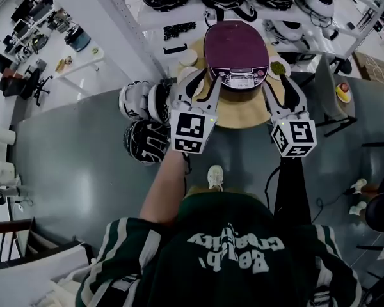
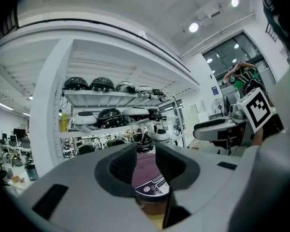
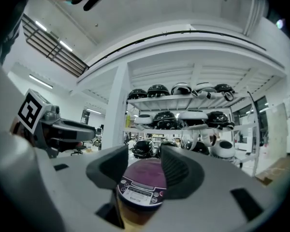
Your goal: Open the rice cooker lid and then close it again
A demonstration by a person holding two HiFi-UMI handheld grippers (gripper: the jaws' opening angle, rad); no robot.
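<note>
rice cooker (image 1: 236,77) lid (image 1: 235,43): stiff, slick, likely light; take its front edge | left tongs (image 1: 203,79), right tongs (image 1: 279,86): released, empty, near its front

Head view looks down; gripper views share cooker (image 3: 142,175).

One rice cooker (image 1: 235,51), two grippers (image 1: 198,80) (image 1: 283,91), one round wooden table (image 1: 243,112), one shelf rack (image 3: 193,99)

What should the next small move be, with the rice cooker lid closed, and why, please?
Probably ease the right gripper forward to the front edge of the lid. The lid lies shut. This one and the left gripper both point at the rice cooker with jaws apart and empty, and it looks just beyond them.
</note>
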